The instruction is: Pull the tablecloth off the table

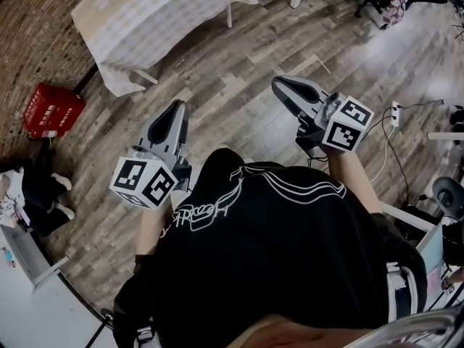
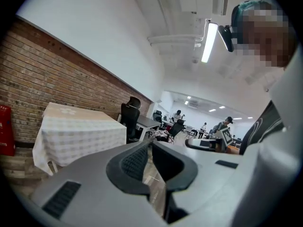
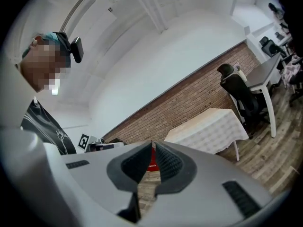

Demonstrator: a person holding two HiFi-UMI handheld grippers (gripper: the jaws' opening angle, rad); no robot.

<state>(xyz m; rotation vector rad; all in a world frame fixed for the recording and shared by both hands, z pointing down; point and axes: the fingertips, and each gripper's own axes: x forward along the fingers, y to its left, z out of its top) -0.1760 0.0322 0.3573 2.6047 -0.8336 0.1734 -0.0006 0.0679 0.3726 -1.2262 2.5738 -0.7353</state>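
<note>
A table draped in a pale checked tablecloth (image 1: 156, 17) stands at the top of the head view, beside a brick wall. The cloth hangs over its edges, with white table legs showing beneath. It also shows as the tablecloth (image 2: 75, 131) in the left gripper view and the tablecloth (image 3: 208, 129) in the right gripper view. My left gripper (image 1: 176, 109) is held in the air over the wooden floor, well short of the table, jaws shut and empty. My right gripper (image 1: 281, 85) is likewise raised, shut, holding nothing.
A red box (image 1: 51, 111) sits on the floor by the brick wall at left. Black office chairs (image 2: 130, 117) and a white desk (image 3: 265, 74) stand beyond the table. Cables and a power strip (image 1: 395, 114) lie on the floor at right. Other people are far off.
</note>
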